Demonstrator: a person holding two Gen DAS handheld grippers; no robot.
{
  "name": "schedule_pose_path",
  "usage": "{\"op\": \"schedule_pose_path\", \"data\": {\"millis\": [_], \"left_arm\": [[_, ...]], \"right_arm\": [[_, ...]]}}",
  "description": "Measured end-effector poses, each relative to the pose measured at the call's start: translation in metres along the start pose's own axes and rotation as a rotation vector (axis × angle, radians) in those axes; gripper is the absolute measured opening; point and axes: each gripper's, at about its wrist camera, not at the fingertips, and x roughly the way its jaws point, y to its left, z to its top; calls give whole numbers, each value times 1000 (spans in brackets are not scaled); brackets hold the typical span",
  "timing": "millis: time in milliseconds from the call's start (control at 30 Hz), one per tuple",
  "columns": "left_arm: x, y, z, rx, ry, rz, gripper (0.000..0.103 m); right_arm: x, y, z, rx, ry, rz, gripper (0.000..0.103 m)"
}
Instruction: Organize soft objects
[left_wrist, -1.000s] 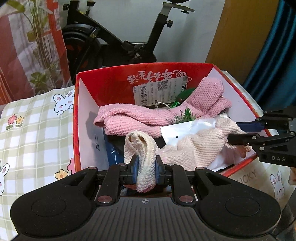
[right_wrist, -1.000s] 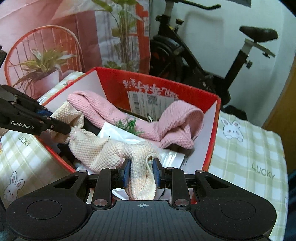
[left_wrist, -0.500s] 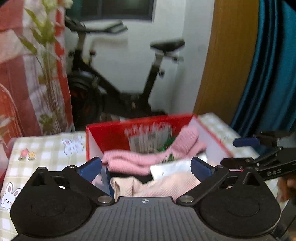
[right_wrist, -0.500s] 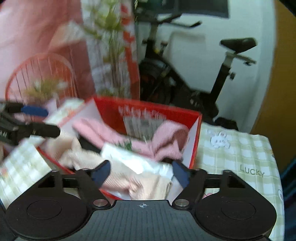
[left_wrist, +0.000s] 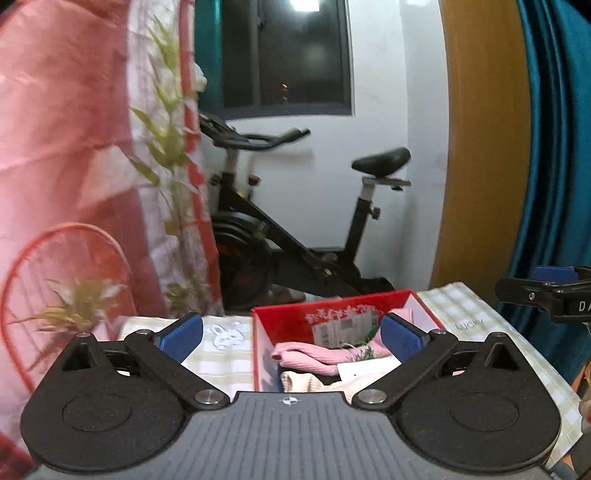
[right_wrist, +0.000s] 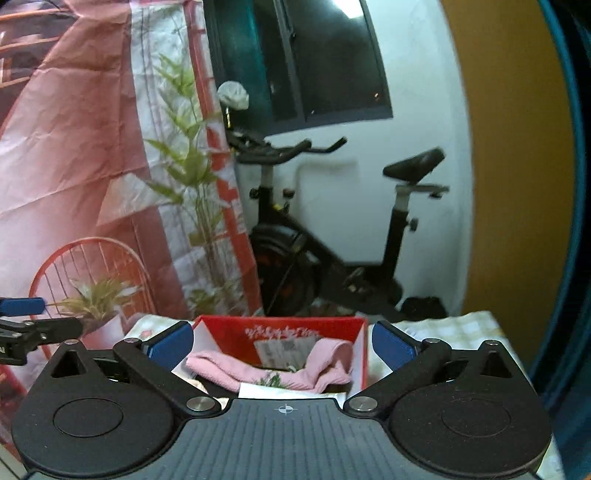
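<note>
A red cardboard box (left_wrist: 280, 325) stands on the checked tablecloth, low in both views. Inside lie a pink knitted cloth (left_wrist: 314, 356), a cream knitted cloth (left_wrist: 295, 382) in front of it and a white packet (left_wrist: 369, 369). My left gripper (left_wrist: 291, 334) is open, raised above and behind the box, with nothing between its blue pads. My right gripper (right_wrist: 281, 343) is likewise lifted clear of the box (right_wrist: 229, 332); its jaws are opening wide and hold nothing. The pink cloth (right_wrist: 258, 371) drapes across the box's middle.
A black exercise bike (left_wrist: 295, 236) stands behind the table against a white wall. A pink plant-print backdrop (right_wrist: 92, 166) hangs at the left, a wooden panel and blue curtain (left_wrist: 554, 147) at the right. The rabbit-print tablecloth (left_wrist: 221, 343) surrounds the box.
Both grippers let go of the cream cloth, which now lies in the box. Both jaws swung wide, and both hands rose and pulled back, tilting up toward the room.
</note>
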Motion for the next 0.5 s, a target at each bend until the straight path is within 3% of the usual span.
{"op": "schedule_pose_path", "data": {"millis": [267,500], "left_arm": [[-51,-3,7,-52,-67,-21,103],[-66,-6,-3,-63,-73,-2,103]], "right_arm": [[-54,30,-1,-19,-55,-30,103],[-80,43,-1,-22,-57,-44,103]]}}
